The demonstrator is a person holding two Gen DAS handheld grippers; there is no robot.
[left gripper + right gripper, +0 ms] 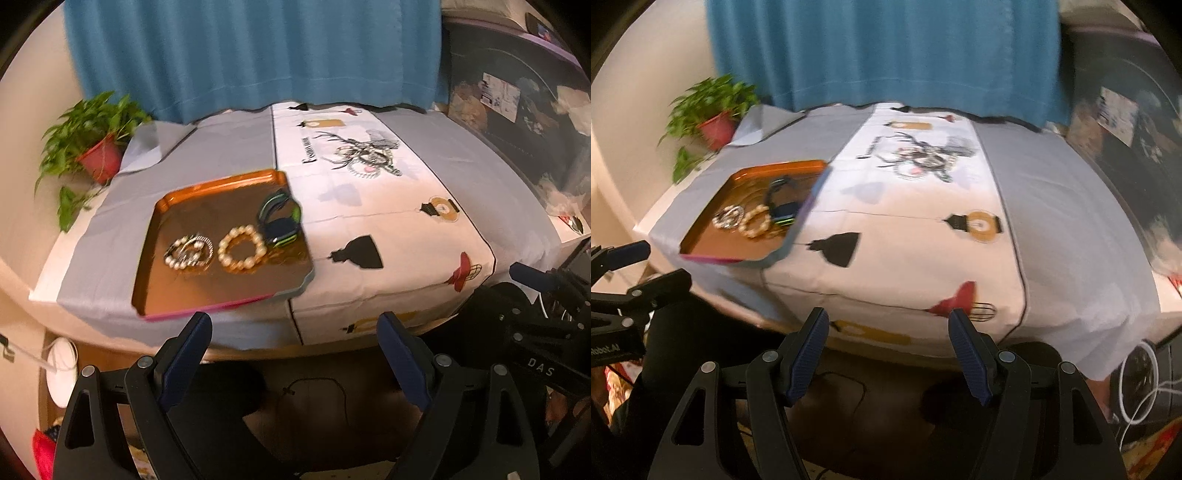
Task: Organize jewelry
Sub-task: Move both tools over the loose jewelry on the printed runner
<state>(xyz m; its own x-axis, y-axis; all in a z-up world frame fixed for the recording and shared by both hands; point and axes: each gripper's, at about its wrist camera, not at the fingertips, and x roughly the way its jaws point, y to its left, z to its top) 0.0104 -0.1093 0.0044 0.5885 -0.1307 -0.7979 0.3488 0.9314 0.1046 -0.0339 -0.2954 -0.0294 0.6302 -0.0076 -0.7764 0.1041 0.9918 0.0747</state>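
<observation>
Orange tray (168,273) at 10 o'clock holds pearl bracelets (242,248); left gripper (295,339) and right gripper (888,332) both gape wide, empty.

both views motion-blurred; tray's (207,192) jewelry details unclear

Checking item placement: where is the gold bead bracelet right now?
In the left wrist view the gold bead bracelet lies in the orange tray, between the pearl bracelets and the dark bands.
</observation>
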